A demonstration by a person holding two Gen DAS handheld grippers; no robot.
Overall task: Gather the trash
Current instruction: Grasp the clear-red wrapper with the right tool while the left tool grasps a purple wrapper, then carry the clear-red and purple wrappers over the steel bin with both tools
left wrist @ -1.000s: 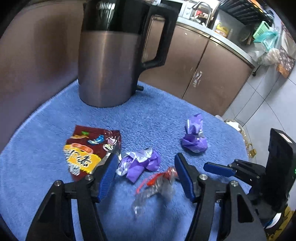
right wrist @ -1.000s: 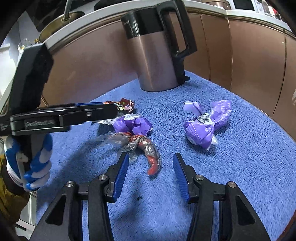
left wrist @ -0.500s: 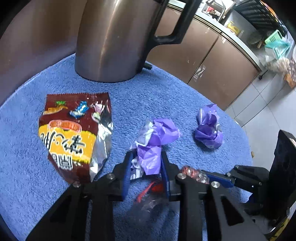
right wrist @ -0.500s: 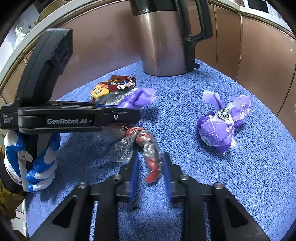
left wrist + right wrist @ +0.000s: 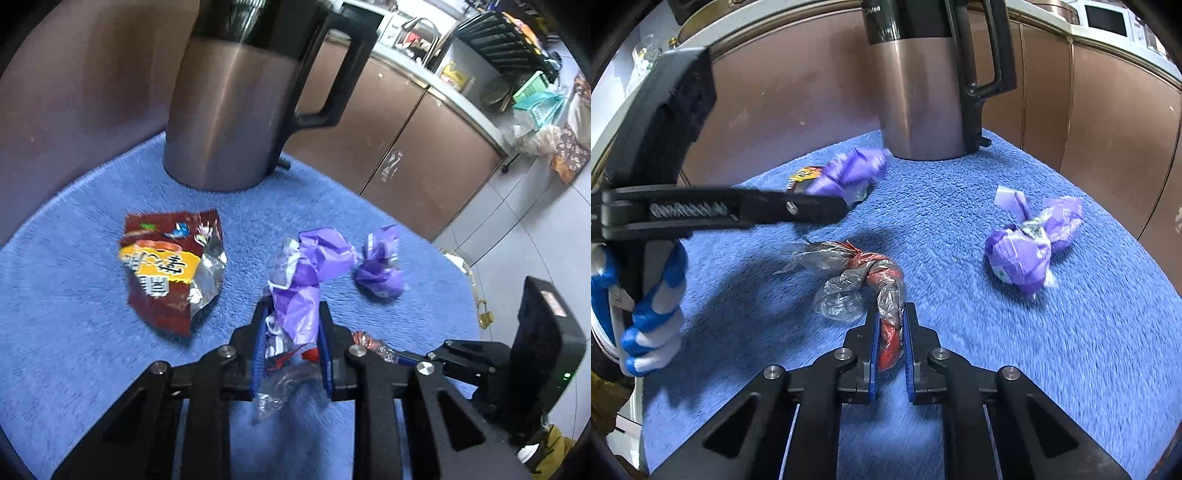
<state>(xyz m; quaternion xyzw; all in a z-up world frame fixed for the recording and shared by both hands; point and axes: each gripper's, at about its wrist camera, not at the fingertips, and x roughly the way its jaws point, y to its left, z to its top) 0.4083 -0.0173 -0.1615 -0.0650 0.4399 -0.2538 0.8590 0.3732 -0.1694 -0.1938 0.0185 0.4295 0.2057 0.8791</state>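
Jaws of both grippers have just been closing, the left gripper (image 5: 291,343) clamped on the purple wrapper (image 5: 306,273), the right gripper (image 5: 890,332) on the red twisted wrapper (image 5: 882,280), so lifting comes next, leaving another purple wrapper (image 5: 1027,251) at two o'clock

The cloth (image 5: 960,229) is blue and fuzzy. The kettle (image 5: 229,122) at the upper centre has a brushed copper-brown body, with black top and black handle. The snack packet (image 5: 166,273) at the left is dark red with a yellow band and silver inside. Two crumpled wrappers (image 5: 306,280) (image 5: 1030,247) are purple with some white. The twisted wrapper (image 5: 882,280) is red and clear. The pads (image 5: 874,354) are blue; the glove (image 5: 650,306) at the left has blue and white stripes.
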